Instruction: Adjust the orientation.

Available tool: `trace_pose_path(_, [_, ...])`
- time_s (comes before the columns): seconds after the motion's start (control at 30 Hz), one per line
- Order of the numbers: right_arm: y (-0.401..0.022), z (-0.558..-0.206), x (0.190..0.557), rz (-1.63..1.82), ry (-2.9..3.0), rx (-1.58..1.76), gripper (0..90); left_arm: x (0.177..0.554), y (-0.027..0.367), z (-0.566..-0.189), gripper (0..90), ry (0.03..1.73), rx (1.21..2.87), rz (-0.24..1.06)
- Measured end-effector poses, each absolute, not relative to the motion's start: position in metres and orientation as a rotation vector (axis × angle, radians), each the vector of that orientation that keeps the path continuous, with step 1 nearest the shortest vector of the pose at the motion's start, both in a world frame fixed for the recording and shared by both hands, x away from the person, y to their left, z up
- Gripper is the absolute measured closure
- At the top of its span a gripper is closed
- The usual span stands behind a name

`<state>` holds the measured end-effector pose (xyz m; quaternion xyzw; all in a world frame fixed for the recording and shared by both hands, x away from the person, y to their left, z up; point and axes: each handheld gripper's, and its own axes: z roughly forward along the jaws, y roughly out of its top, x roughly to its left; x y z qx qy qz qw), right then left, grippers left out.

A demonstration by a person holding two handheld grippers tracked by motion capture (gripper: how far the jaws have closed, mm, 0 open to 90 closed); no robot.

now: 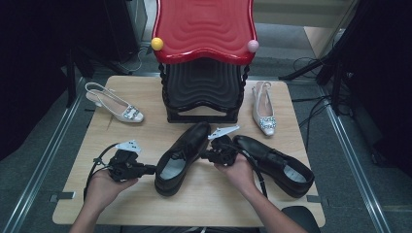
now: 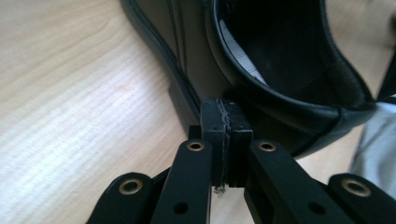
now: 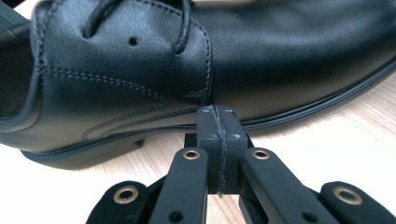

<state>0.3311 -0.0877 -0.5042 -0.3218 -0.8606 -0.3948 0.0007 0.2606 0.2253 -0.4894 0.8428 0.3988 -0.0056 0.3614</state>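
Claws clenched and empty, the left claw [image 1: 148, 169] and right claw [image 1: 204, 156] flank a black lace-up shoe [image 1: 182, 155] on the near tabletop [image 1: 145, 131]; its mate [image 1: 272, 162] lies right, before a red-topped stool [image 1: 204, 29].

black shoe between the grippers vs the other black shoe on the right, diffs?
The middle shoe points toward the rack; the right shoe lies angled, its toe up-left by the right gripper. The middle shoe has both shut grippers at its sides, the left gripper near its heel; the right shoe has neither at its sides. Both are black leather with light insoles.
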Motion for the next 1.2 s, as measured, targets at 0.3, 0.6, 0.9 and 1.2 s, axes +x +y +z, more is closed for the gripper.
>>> trace_pose_path(0.3, [-0.085,-0.497,0.310,-1.281,-2.699,-0.962,90.0,0.281,0.215,-0.495,89.5,1.034,2.159,0.034])
trace_pose_path(0.6, [-0.080,-0.498,0.300,-1.302,-2.698,-0.943,90.0,0.290,0.211,-0.500,90.0,1.051,2.153,-0.010])
trace_pose_path(0.9, [-0.082,-0.499,0.303,-1.296,-2.695,-0.957,90.0,0.285,0.203,-0.500,90.0,1.052,2.150,-0.034])
trace_pose_path(1.2, [-0.090,-0.497,0.309,-1.290,-2.696,-0.999,90.0,0.277,0.192,-0.501,90.0,1.005,2.179,-0.048])
